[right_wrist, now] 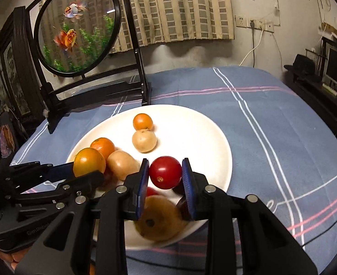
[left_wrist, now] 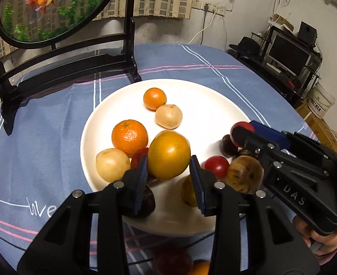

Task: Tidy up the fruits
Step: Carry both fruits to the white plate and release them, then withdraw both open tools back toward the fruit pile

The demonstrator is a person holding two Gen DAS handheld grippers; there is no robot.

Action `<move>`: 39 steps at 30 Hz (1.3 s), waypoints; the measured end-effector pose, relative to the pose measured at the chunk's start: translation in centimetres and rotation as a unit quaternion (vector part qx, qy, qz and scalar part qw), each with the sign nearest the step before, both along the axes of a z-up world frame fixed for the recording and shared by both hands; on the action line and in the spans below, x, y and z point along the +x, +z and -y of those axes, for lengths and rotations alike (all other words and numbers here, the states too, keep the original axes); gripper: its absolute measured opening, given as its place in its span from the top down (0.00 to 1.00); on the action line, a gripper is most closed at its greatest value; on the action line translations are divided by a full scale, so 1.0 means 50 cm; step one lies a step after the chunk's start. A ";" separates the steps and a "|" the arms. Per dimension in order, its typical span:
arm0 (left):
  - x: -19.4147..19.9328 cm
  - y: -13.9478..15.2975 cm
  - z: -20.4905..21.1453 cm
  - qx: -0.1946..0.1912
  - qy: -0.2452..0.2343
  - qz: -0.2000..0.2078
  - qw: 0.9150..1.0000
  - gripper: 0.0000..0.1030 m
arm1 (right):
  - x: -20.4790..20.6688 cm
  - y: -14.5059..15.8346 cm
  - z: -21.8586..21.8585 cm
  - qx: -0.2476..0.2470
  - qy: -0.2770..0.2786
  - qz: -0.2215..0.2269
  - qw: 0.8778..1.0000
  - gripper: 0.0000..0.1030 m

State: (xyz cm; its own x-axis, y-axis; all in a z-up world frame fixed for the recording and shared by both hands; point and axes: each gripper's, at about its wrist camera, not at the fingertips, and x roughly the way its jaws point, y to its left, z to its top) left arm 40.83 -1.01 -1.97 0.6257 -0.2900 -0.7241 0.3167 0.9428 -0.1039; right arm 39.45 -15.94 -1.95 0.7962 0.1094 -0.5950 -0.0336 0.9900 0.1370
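The left tongs [left_wrist: 169,171] sit nearest the left wrist camera, their blue pads closed on a yellow-orange fruit [left_wrist: 169,154] held over the near half of the white plate [left_wrist: 214,105]. The right tongs [right_wrist: 165,175] grip a red tomato [right_wrist: 165,172] the same way, above the plate's near-right part. Behind the left pads, a dark fruit [left_wrist: 149,200] at 7 o'clock and a yellowish one [left_wrist: 189,193] at 5 o'clock are half hidden, so their kind is hard to tell. A red fruit [left_wrist: 139,157] peeps out between the held fruit and a large orange [left_wrist: 130,136]. A pale potato-like fruit [left_wrist: 112,165] lies at the plate's 8 o'clock, and a small orange [left_wrist: 154,98] touches another pale fruit [left_wrist: 168,116] toward 12 o'clock. At 4 o'clock, a second tomato [left_wrist: 216,165], a brown spotted fruit [left_wrist: 245,174] and a dark plum-like fruit [left_wrist: 228,145] crowd beside the right tongs. The plate's far-right quarter is bare white. Blurred fruits at the bottom edge of the left view are cut off. The plate rests on the blue striped cloth [right_wrist: 271,126] over the bench, with open cloth toward 3 o'clock. A goldfish screen [right_wrist: 76,29] on a black stand is at 11 o'clock.
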 end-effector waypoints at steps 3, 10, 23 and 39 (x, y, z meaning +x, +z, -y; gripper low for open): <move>-0.008 0.013 -0.009 0.006 0.024 0.025 0.999 0.28 | -0.012 0.010 0.004 -0.007 -0.002 0.011 1.000 0.55; -0.061 0.070 -0.044 -0.002 0.046 0.050 0.998 0.11 | -0.097 0.052 0.019 -0.004 -0.012 0.036 0.999 0.51; -0.224 0.012 -0.114 0.020 0.045 0.020 0.999 0.04 | -0.346 -0.032 -0.040 -0.046 0.036 -0.041 0.997 0.50; -0.251 -0.006 -0.129 0.006 0.064 0.009 0.998 0.04 | -0.371 -0.085 -0.104 -0.103 0.057 -0.098 0.988 0.55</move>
